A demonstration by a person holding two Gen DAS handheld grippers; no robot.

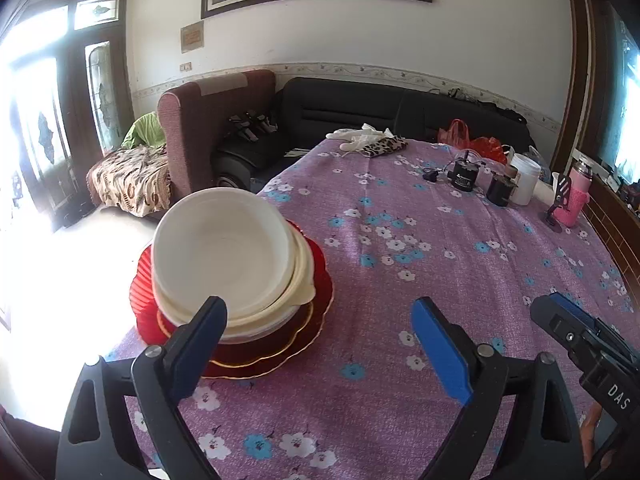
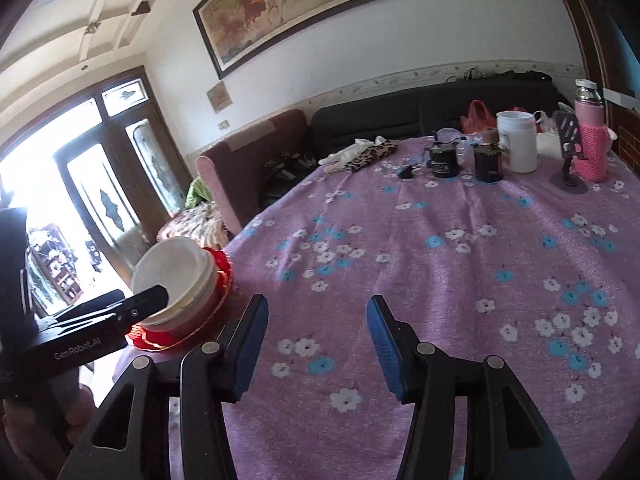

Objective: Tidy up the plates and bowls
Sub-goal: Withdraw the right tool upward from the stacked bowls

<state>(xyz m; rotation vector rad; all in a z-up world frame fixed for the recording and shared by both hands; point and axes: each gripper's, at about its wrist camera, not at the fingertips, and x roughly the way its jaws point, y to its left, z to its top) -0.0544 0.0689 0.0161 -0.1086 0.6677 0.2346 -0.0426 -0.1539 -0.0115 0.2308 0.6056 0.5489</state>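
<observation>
A stack of white bowls (image 1: 224,252) sits on red plates (image 1: 288,340) near the table's left edge. It also shows in the right wrist view (image 2: 176,276), with the red plates (image 2: 160,338) under it. My left gripper (image 1: 320,316) is open and empty, just right of and in front of the stack; its left finger overlaps the bowls' near rim in the image. My right gripper (image 2: 318,312) is open and empty over bare cloth, to the right of the stack. Its body shows at the right of the left wrist view (image 1: 580,332).
The table has a purple flowered cloth (image 1: 400,280). At the far end stand black jars (image 1: 464,176), a white tub (image 1: 526,180), a pink bottle (image 1: 576,196), a phone stand (image 2: 570,152), gloves and a leopard-print pouch (image 1: 384,146). Sofas stand beyond the table.
</observation>
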